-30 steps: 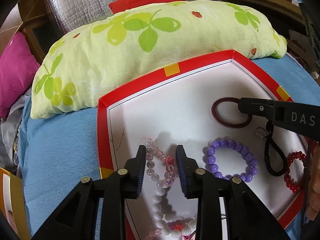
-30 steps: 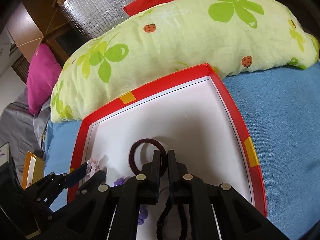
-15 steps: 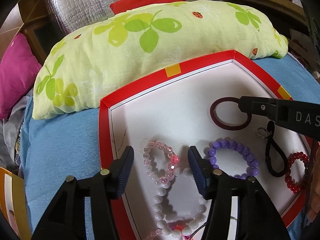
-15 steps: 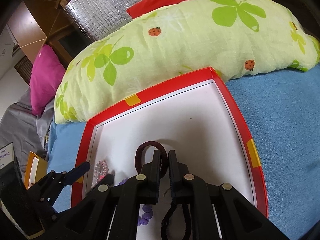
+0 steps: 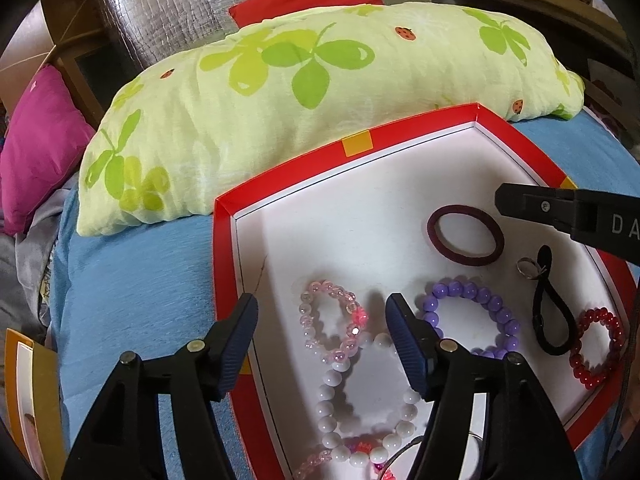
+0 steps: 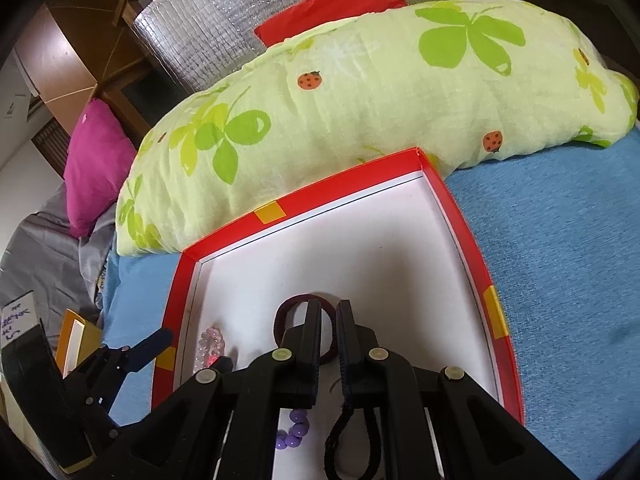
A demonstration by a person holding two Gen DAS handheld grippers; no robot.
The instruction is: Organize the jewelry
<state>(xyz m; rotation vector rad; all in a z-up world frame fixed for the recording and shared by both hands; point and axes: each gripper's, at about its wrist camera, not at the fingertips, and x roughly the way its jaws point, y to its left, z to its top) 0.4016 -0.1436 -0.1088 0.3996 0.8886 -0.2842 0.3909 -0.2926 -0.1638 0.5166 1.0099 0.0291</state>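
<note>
Bedding in blue is carrying everything: a red-rimmed box lid (image 5: 280, 196) with a white floor is lying on the bed (image 5: 132, 300), its far edge pressing against a long green-patterned pillow (image 5: 304, 92).

Inside the lid, the jewelry is sitting in a loose row along the near side, seemingly so each piece reads separately. A pink bead bracelet (image 5: 330, 326) is lying at the left, touching a white bead bracelet (image 5: 360, 400) just nearer the camera. To the right come a purple bead bracelet (image 5: 472, 320), a black cord loop (image 5: 550, 312) with a small silver ring (image 5: 528, 268) beside its far end, and a red bead bracelet (image 5: 598, 344) at the right edge. A maroon hair tie (image 5: 466, 236) is resting farther in, apart from the rest.

The left tongs (image 5: 322, 312) are standing spread wide and empty, hovering over the pink bracelet with one finger over the lid's left rim; I judge they are poised either side of it to pick it up or nudge it. The right tongs (image 6: 329, 320) are nearly closed, a thin gap showing, with nothing gripped between them; their tips are hanging just above the hair tie (image 6: 304, 320), the black cord (image 6: 352, 432) lying beneath them.

Behind the pillow, a red cushion (image 6: 332, 4) and a silver quilted sheet (image 6: 208, 28) are leaning, a magenta cushion (image 6: 96, 152) is sitting at the far left, and wooden furniture (image 6: 80, 52) is standing beyond.
</note>
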